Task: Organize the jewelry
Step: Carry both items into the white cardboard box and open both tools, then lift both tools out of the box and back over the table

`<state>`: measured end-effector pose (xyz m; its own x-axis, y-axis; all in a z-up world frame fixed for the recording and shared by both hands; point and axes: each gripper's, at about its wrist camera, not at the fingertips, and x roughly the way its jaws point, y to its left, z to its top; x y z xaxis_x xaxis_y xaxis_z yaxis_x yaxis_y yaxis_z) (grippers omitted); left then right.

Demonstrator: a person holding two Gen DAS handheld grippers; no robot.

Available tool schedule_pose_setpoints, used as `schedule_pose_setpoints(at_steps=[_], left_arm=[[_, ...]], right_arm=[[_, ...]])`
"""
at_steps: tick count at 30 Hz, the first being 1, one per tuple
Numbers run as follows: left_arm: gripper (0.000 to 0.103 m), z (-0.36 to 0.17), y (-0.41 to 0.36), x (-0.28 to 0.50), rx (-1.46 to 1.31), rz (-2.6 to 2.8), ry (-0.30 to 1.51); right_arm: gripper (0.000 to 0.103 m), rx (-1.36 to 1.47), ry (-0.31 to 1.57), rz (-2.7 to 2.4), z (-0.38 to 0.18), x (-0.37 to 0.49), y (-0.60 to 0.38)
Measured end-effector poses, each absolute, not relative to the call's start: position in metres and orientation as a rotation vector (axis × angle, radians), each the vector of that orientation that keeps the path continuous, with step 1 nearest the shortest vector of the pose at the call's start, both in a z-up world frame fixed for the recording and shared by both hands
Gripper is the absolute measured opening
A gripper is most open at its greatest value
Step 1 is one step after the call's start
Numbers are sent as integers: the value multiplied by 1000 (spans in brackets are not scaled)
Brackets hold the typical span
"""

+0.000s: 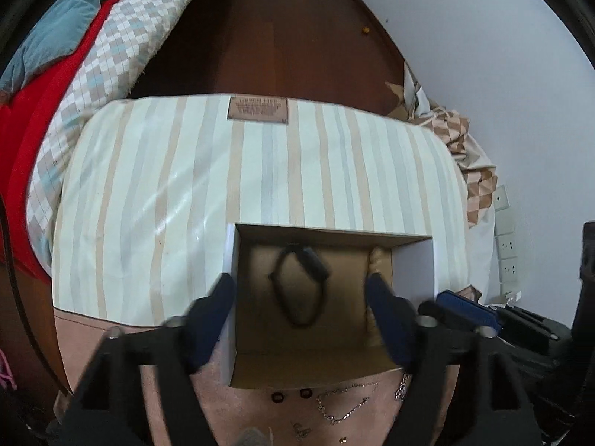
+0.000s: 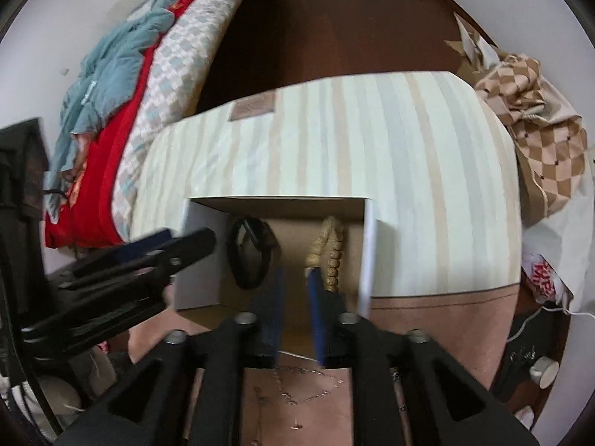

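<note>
**Jewelry going into an open box on a striped surface**

Jewelry is lying in two places: inside the open cardboard box (image 1: 414,260) and on the pink fabric strip (image 1: 223,401) just in front of it. Inside the box, a black band (image 1: 301,286) is resting left of centre, and a beaded bracelet (image 2: 333,256) of tan beads is sitting toward the 3 o'clock side, near the right wall. On the pink strip, at 6 o'clock from the box, a thin silver chain (image 1: 346,405) is spreading out, with two small dark round earrings (image 1: 291,395) at its 9 o'clock side and a few tiny pieces nearer the camera, too small to tell apart.

The left gripper (image 1: 299,316) is hovering over the box mouth with its blue-padded fingers (image 1: 219,319) spread wide, one over the box's left wall and the other inside near the right wall; nothing is between them. The right gripper (image 2: 295,312) is reaching into the box with its fingers (image 2: 316,312) standing a narrow gap apart. The right finger is lying right at the lower end of the beaded bracelet, but motion blur is hiding whether it is clamping the beads, so I cannot tell its hold.

The box is sitting on a striped cream and beige cushion-like surface (image 1: 167,193). A bed (image 1: 122,37) with a red blanket is showing at 10 o'clock.
</note>
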<state>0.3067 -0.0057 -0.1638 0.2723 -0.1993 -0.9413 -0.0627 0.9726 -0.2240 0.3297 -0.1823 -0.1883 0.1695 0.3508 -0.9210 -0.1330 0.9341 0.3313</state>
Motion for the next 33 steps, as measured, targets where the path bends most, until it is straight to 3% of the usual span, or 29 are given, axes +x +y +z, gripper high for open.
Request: schedule_pose_setpoints(at_steps=[2,3,5,6,8,10,18,33], left_arm=[[74,-161,-2,307,-234,-79,1298],[75,-159,0,306,-230,-66,1293],[98,-156,5,303,-214,-40,1278],[102,-154,8,300,-199,-24,1267],[102,-151,12,292,-150,18,1243],[102,-150,14,282,-88,66,1215],[102,-152,24,250,-18,139,1184],[102,-108,27,205,2,201,1073]], right_arm=[[56,184,1357,335,-188,327,-185],[60,174,1351,326,-186,325,-186],[62,139,1336,300,-182,320,-187],[64,106,1331,270,-180,316,-187],[87,31,1309,204,-177,307,-186],[94,-19,1302,153,-178,299,-185],[95,-64,1297,91,-190,273,-179],[98,-79,1200,71,-145,234,-168]])
